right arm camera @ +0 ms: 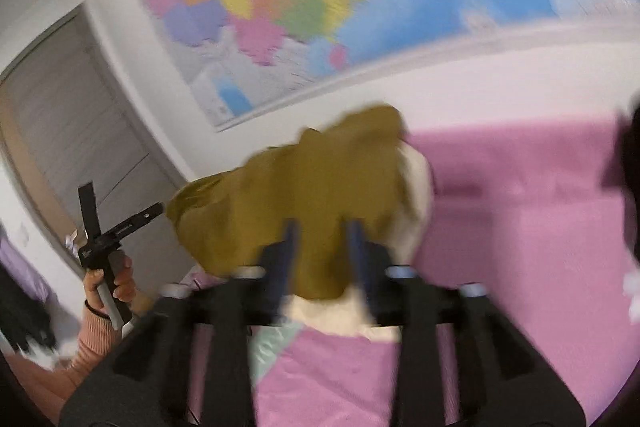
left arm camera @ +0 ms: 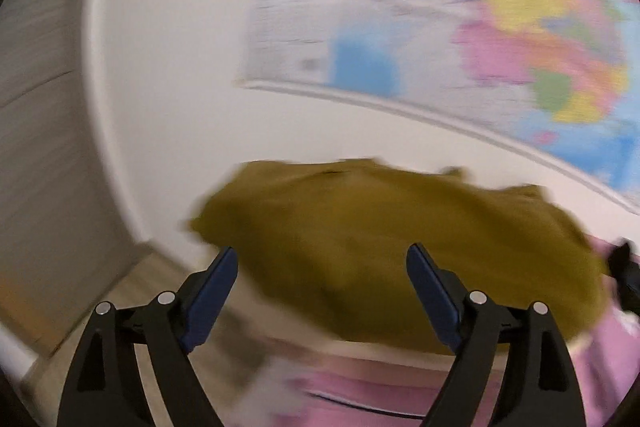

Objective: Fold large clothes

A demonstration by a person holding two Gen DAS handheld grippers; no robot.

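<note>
Garment: mustard-yellow cloth garment (left arm camera: 360,247) is lying bunched on the pink-sheeted bed (right arm camera: 520,227), near the bed's far edge by the white wall. Left gripper (left arm camera: 322,291) is hovering short of it, jaws standing wide apart and holding nothing. Right gripper (right arm camera: 322,259) is sitting with jaws partly open, cloth showing between them; blur is hiding whether the pads are pressing it. Coloured wall map (right arm camera: 320,7) is hanging above.

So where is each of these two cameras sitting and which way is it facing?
Left wrist: on the left gripper, facing the mustard garment, wall map; own open fingers show.
Right wrist: on the right gripper, facing the garment, pink bed cover, map; own fingers, left hand, sleeve show.
Shared: garment, map.
</note>
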